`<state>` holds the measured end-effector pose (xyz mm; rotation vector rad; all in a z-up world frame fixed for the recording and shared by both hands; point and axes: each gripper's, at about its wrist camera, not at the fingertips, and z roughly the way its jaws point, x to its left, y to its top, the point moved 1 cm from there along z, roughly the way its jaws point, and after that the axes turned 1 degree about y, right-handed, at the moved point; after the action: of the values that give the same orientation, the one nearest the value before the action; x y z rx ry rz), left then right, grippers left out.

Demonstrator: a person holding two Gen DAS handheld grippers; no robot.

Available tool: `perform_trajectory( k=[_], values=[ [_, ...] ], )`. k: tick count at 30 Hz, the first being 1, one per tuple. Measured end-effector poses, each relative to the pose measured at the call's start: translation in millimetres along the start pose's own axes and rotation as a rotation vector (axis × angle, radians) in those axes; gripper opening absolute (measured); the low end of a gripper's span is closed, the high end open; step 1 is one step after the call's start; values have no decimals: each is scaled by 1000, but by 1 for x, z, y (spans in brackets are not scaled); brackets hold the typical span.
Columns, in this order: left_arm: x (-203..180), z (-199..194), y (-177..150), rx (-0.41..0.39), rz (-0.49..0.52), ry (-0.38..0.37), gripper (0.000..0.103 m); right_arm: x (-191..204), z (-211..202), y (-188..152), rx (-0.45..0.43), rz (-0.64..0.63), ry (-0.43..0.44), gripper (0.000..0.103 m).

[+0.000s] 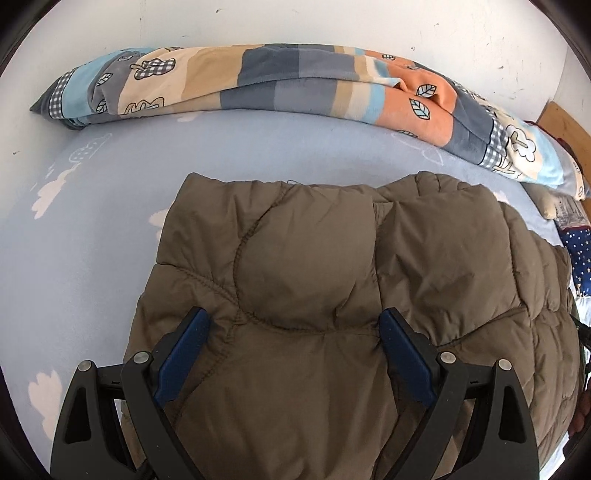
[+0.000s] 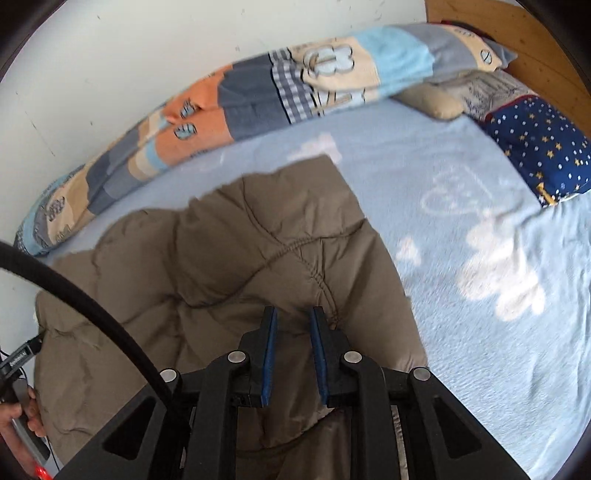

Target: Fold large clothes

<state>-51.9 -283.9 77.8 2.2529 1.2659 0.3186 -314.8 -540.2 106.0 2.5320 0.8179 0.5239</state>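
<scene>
The left tongs (image 1: pixel 293 325) are spread wide above the olive-brown padded jacket (image 1: pixel 314 266), and nothing is gripped between the blue pads (image 1: pixel 184 354); puffed fabric simply fills the space under them. The right tongs (image 2: pixel 293 321) are seen with only a narrow slit between the pads (image 2: pixel 317 354), and no fold of cloth is caught there; the jacket (image 2: pixel 221 258) lies just beneath the tips. Whether the pad tips are brushing the fabric cannot be told.

The jacket is laid in a folded, bulky heap on the bed, its quilted seams curving across the top layer. It is resting on the pale blue bed sheet (image 1: pixel 92 229), which is printed with white clouds. Beyond it, along the white wall (image 1: pixel 295 22), a long patchwork blanket (image 1: pixel 258 81) in orange, grey, beige and light blue is rolled up. At the head end, a navy star-print pillow (image 2: pixel 539 144) and a beige cushion (image 2: pixel 432 99) are set against a wooden headboard (image 2: pixel 532 40). At the lower left edge of the right view, a person's hand (image 2: pixel 22 424) is glimpsed on a handle, with a black cable (image 2: pixel 92 314) arching across.
</scene>
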Motion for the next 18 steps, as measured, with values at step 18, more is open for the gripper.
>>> perform_trajectory(
  k=[18],
  values=[
    [-23,-110,-22,-133,86,-38,94,61,-76,-19,-49,-102,143,20]
  ],
)
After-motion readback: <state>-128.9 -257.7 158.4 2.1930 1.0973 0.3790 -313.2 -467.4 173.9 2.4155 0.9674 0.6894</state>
